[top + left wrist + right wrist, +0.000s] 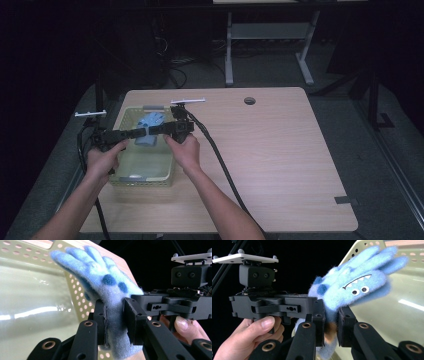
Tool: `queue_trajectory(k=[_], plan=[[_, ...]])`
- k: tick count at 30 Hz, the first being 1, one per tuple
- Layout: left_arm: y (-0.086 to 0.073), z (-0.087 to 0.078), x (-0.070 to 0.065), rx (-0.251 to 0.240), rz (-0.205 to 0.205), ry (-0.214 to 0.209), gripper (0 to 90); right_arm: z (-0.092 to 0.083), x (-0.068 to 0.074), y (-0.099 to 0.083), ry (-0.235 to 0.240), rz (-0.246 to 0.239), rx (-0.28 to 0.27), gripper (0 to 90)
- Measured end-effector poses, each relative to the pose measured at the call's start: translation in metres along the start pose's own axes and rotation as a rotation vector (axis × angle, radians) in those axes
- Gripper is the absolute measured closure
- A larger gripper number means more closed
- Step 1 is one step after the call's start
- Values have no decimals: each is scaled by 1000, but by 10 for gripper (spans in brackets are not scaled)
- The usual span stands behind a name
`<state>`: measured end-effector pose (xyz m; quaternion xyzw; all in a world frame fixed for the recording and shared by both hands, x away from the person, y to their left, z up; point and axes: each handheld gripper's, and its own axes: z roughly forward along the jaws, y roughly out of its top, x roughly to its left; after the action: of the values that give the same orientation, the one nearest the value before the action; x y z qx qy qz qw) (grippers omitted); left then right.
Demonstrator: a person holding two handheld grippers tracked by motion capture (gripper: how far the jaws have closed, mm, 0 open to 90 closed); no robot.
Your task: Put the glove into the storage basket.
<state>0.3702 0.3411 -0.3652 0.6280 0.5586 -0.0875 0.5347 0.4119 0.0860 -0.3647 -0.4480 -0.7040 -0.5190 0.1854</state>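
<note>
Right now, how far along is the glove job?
Done: both grippers have hold of the blue monster glove. In hand: the left gripper and right gripper pinch its cuff end, holding it above the perforated basket. Left, probably: letting it go, into the basket or onto the table.

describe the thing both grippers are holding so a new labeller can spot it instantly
Find the pale perforated basket at the wooden table's left edge. Above it, the left gripper and right gripper both clamp a fuzzy blue glove. It stands out by its monster face: googly eyes, a toothed grin, darker blue spots.

No legible text, label or number anywhere.
</note>
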Motion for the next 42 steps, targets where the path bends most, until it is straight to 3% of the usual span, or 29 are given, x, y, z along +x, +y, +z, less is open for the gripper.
queue_trajectory(k=[13,18,42], plan=[[-2,-1,13,29,-4,34,720,18,-7,-4,-10,8,33,785],[-5,0,21,37,-32,24,720,23,-10,-6,-13,11,45,784],[-15,10,46,100,-95,77,721,47,-29,-16,-43,48,129,780]])
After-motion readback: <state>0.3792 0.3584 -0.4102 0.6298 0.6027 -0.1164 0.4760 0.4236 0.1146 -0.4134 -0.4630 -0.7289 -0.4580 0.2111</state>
